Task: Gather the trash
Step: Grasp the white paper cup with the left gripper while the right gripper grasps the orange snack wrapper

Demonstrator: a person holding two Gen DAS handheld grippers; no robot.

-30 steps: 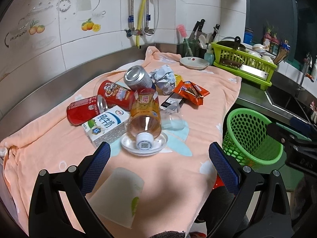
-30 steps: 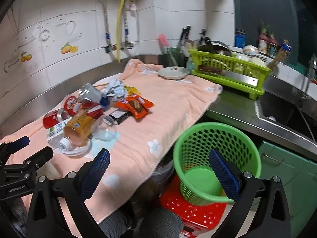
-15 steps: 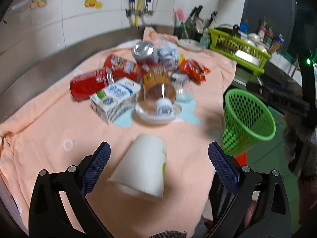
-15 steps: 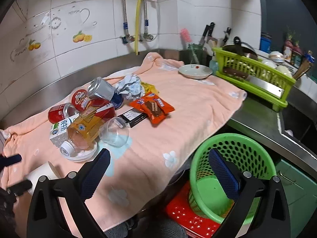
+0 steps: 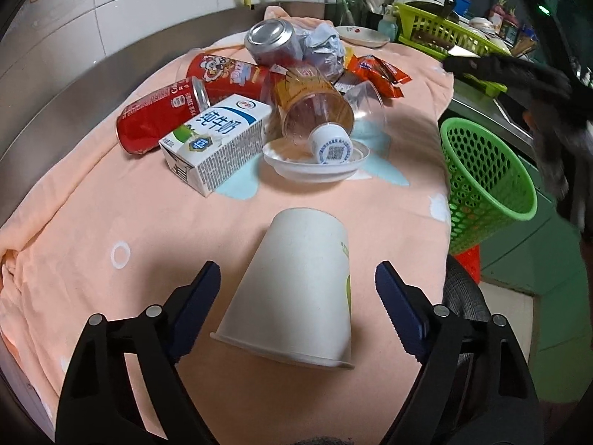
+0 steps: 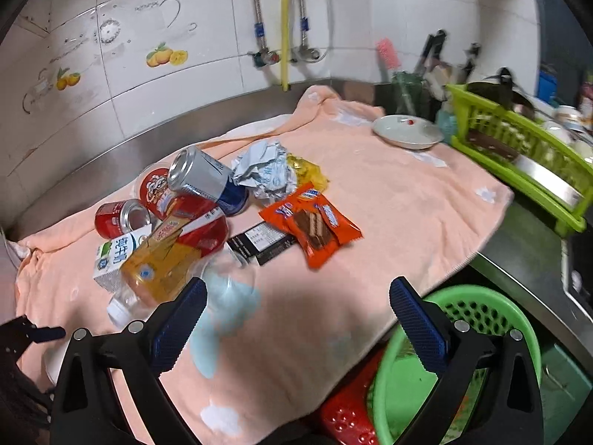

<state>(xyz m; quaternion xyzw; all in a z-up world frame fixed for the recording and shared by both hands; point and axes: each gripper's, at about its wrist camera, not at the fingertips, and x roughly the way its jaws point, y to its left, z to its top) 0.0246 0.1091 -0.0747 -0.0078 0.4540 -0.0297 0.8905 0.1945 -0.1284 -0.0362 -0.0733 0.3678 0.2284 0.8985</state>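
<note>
A white paper cup [image 5: 300, 256] lies on its side on the peach towel [image 5: 129, 222], its rim toward me. My left gripper [image 5: 298, 289] straddles it. Its jaws are closing, and a gap still shows between each blue pad and the cup. Behind the cup is a pile of trash: a milk carton [image 5: 218, 141], a red can [image 5: 155, 118], an orange bottle [image 5: 315, 107], a silver can [image 5: 274, 40] and an orange wrapper [image 6: 311, 226]. My right gripper [image 6: 296, 311] hangs open over the towel's front edge, holding nothing, beside a clear plastic cup [image 6: 229, 282].
A green mesh basket [image 6: 463, 348] stands on a red stool [image 6: 348, 411] below the counter's edge, to the right. At the back right are a white plate [image 6: 407, 133] and a green dish rack [image 6: 519, 141]. A tiled wall with pipes runs behind.
My left gripper dropped and tipped down until the paper cup lay between its fingers, and the jaws narrowed. My right gripper swung left, from above the basket to over the towel.
</note>
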